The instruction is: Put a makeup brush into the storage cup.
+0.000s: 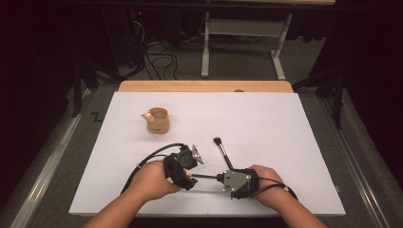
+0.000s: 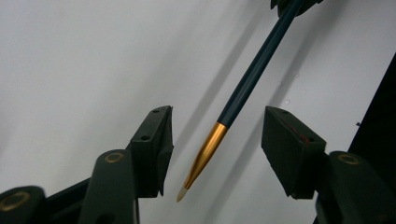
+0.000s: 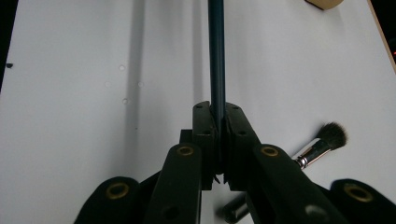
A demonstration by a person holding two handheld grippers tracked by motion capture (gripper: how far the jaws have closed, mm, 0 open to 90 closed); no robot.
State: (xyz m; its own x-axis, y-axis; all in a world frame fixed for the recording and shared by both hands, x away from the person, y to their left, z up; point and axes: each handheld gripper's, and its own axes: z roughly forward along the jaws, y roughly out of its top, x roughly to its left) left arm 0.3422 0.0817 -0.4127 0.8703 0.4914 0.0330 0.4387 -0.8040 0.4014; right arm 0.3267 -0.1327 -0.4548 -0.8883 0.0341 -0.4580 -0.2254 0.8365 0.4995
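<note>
Pinching the dark handle of a thin brush (image 3: 216,56), the right claw (image 3: 217,122) has its pads pressed tight on the shaft, so the brush hangs above the white counter (image 1: 266,118) instead of lying on it. In the high view the handle runs nearly level from the right claw (image 1: 219,177) across to the left claw (image 1: 191,176), its long axis lying roughly along the near edge of the counter.

Seen from the left gripper view, the brush (image 2: 243,93) comes in from the upper right and slopes down to the lower left: dark handle first, then a gold ferrule (image 2: 208,149), then a small pale tip. That working end points into the gap of the left claw (image 2: 217,154), whose jaws stand spread on either side of the ferrule with daylight between pads and metal; nothing is gripped there. This looks like a hand-over between the two claws, with one side carrying the whole brush for now; judging by the spread jaws, the left is either letting go or lining up to take hold.

A second brush (image 1: 222,153), with a silver ferrule and a fluffy dark head, lies flat on the counter just beyond the right hand, head pointing away from the person. A small tan cup (image 1: 158,121) stands well apart toward the far left, probably the holder for the brushes.
</note>
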